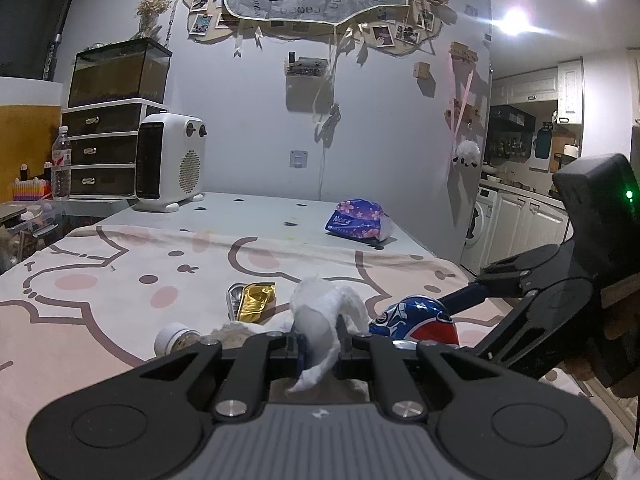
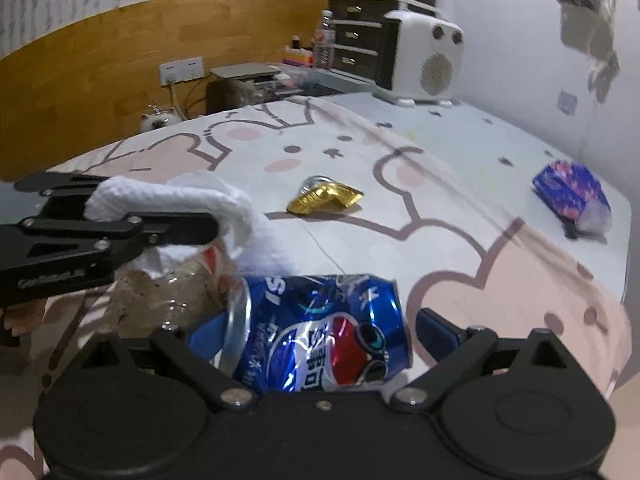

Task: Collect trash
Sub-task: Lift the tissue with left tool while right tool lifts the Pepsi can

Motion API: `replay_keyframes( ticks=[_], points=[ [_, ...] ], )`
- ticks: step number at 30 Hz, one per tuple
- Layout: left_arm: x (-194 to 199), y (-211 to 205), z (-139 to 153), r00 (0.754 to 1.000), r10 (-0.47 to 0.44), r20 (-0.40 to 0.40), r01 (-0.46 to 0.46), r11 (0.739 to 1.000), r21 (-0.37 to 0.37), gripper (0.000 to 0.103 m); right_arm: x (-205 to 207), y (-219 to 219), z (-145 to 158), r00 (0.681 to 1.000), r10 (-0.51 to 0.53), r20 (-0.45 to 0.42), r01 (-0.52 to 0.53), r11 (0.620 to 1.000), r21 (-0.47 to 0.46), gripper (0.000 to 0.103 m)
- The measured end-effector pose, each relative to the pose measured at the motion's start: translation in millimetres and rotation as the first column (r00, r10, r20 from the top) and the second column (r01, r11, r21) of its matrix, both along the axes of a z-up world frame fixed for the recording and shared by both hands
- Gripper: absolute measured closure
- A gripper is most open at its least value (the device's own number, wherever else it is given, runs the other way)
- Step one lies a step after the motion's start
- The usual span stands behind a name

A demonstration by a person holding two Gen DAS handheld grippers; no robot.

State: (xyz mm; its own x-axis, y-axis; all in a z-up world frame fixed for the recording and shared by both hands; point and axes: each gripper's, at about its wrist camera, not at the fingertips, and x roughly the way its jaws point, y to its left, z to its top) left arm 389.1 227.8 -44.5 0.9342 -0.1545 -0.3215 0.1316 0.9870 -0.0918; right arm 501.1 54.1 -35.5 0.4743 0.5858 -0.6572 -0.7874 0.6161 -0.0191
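Note:
In the left wrist view my left gripper [image 1: 320, 344] is shut on a crumpled white tissue [image 1: 320, 312], which sticks up above the fingers and hangs down between them. The same gripper [image 2: 212, 228] enters the right wrist view from the left, tissue [image 2: 180, 196] draped over it. A crushed blue Pepsi can [image 2: 320, 332] lies crosswise between the blue pads of my right gripper [image 2: 320, 344], which is shut on it. Seen from the left wrist, the can [image 1: 416, 320] sits just right of the tissue, with the right gripper [image 1: 448, 308] reaching in from the right.
A gold foil wrapper [image 1: 256, 300] lies on the pink cartoon cloth [image 1: 100, 280] beyond the grippers. A small clear bottle with a white cap [image 1: 176, 338] lies under the left gripper. Further back are a blue tissue pack [image 1: 360, 220], a white heater [image 1: 168, 160] and drawers [image 1: 100, 148].

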Motion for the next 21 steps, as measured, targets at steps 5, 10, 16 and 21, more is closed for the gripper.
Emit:
replay_keyframes(
  ticks=[5,10,16,21],
  points=[
    [1.0,0.8,0.0,1.000,-0.005,-0.005,0.004,1.000,-0.008,0.091,-1.8,9.8,-0.7,1.000,-0.015,0.015,0.015,0.999,-0.028,0.010],
    [2.7,3.3,0.8,1.000,-0.006,-0.014,0.005,1.000,-0.019,0.092,-7.0,16.6,4.8,0.999,-0.042,0.030,0.044,0.995,-0.084,0.011],
    [-0.3,-0.2,2.2,1.000,-0.005,-0.005,0.005,1.000,-0.001,0.092,-12.1,-2.6,19.1,0.986,-0.161,0.044,0.162,0.986,-0.026,0.011],
    [-3.5,-5.0,5.9,1.000,-0.007,-0.001,0.007,1.000,0.021,0.093,-24.6,-14.6,22.7,0.976,-0.210,0.053,0.211,0.977,-0.022,0.011]
  ],
)
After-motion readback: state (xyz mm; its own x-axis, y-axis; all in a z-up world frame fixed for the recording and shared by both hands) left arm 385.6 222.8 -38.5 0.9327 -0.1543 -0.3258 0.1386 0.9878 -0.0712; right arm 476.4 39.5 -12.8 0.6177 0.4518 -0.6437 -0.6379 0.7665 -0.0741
